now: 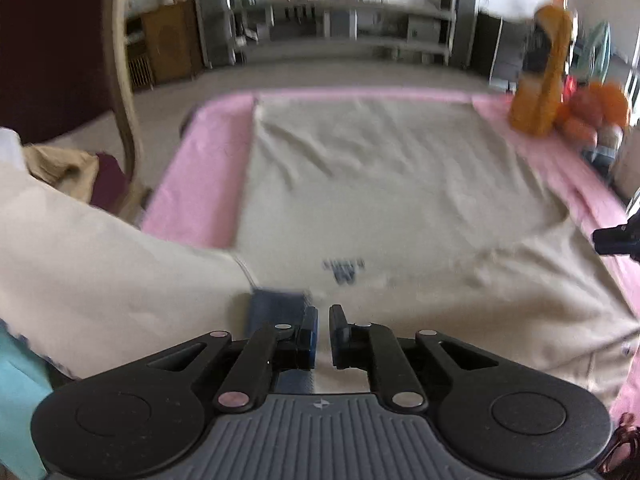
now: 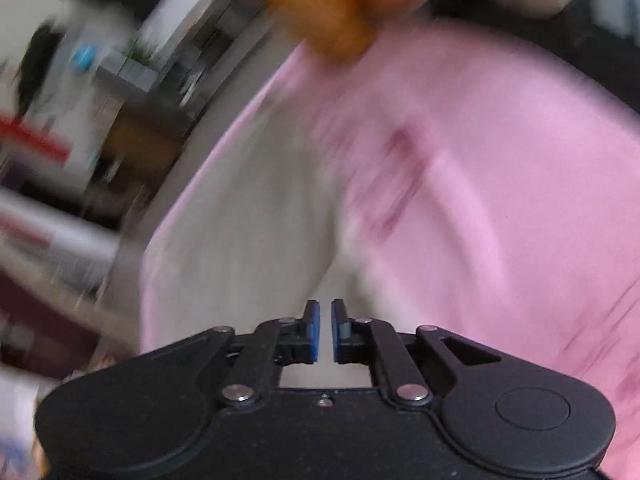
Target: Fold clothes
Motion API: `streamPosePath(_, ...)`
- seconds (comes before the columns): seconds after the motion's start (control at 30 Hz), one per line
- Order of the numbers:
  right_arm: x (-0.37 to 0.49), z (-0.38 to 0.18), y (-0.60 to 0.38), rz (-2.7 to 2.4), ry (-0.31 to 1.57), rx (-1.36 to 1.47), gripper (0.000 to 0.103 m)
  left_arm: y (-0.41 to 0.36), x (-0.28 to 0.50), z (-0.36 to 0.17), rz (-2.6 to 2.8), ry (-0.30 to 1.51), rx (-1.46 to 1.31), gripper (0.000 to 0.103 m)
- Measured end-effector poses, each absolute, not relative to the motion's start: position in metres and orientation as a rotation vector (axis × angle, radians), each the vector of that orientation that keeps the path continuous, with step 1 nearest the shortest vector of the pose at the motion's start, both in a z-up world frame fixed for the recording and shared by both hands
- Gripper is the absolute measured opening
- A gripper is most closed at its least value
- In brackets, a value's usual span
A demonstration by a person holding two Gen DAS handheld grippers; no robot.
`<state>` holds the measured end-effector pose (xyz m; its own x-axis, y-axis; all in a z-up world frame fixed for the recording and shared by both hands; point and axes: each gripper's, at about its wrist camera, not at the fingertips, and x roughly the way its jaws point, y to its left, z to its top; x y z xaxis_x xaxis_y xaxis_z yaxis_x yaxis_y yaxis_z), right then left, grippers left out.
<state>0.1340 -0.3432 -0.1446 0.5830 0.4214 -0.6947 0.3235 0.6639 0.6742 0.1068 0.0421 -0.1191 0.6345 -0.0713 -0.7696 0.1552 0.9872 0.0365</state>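
A beige shirt (image 1: 392,200) with a small dark print lies spread over the pink bed cover (image 1: 200,184). Its near left part rises close to the left wrist camera. My left gripper (image 1: 324,320) sits at the shirt's near edge beside the blue collar patch (image 1: 276,308). Its pads are almost together, and cloth passes between and under them. In the blurred right wrist view, my right gripper (image 2: 325,320) is down on the shirt (image 2: 256,232) where it meets the pink cover (image 2: 500,200). Only a narrow slit shows between its pads, and pale cloth fills it. The right gripper also shows as a dark shape (image 1: 618,240).
Orange and yellow plush toys (image 1: 560,92) sit on the far right corner of the bed. A curved wooden chair (image 1: 120,80) with clothes on it stands to the left. Shelves and a cabinet (image 1: 168,40) line the far wall across the floor.
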Motion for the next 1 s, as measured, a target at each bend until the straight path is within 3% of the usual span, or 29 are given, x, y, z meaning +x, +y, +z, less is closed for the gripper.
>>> streamPosePath(0.13, 0.131, -0.165, -0.299, 0.169, 1.185, 0.784, 0.01, 0.042, 0.108, -0.139, -0.069, 1.011, 0.203, 0.016)
streamPosePath(0.17, 0.128, -0.166, -0.297, 0.126, 1.215, 0.737, 0.0, 0.049, 0.105, -0.136, -0.06, 1.025, 0.192, 0.017)
streamPosePath(0.23, 0.116, -0.157, -0.302, 0.029, 1.181, 0.665, 0.0, 0.06, 0.099, -0.131, 0.008, 1.023, 0.193, 0.011)
streamPosePath(0.3, 0.103, -0.134, -0.302, -0.142, 1.086, 0.485, 0.01, 0.069, 0.094, -0.123, 0.026, 0.972, 0.165, 0.005)
streamPosePath(0.33, 0.098, -0.125, -0.301, -0.18, 1.039, 0.435, 0.01, 0.066, 0.095, -0.118, -0.014, 0.949, 0.133, 0.005)
streamPosePath(0.5, 0.112, -0.119, -0.264, 0.182, 0.997, 0.613, 0.014, 0.021, 0.103, -0.111, -0.231, 0.891, 0.092, 0.008)
streamPosePath(0.67, 0.149, -0.166, -0.213, 0.474, 1.16, 0.766, 0.014, 0.008, 0.127, -0.141, -0.306, 0.998, 0.041, 0.016)
streamPosePath(0.7, 0.155, -0.179, -0.21, 0.467, 1.204, 0.783, 0.004, 0.011, 0.13, -0.146, -0.288, 1.023, 0.049, 0.016)
streamPosePath(0.73, 0.16, -0.192, -0.214, 0.44, 1.243, 0.812, 0.0, 0.015, 0.132, -0.145, -0.284, 1.044, 0.044, 0.015)
streamPosePath(0.8, 0.162, -0.205, -0.24, 0.378, 1.257, 0.955, 0.0, 0.026, 0.128, -0.14, -0.185, 1.05, 0.064, 0.011)
streamPosePath(0.9, 0.139, -0.175, -0.279, 0.129, 1.15, 0.866, 0.002, 0.046, 0.111, -0.125, -0.071, 0.973, 0.066, 0.003)
streamPosePath(1.0, 0.115, -0.143, -0.291, -0.005, 1.058, 0.75, 0.012, 0.046, 0.102, -0.113, -0.177, 0.929, -0.008, 0.004)
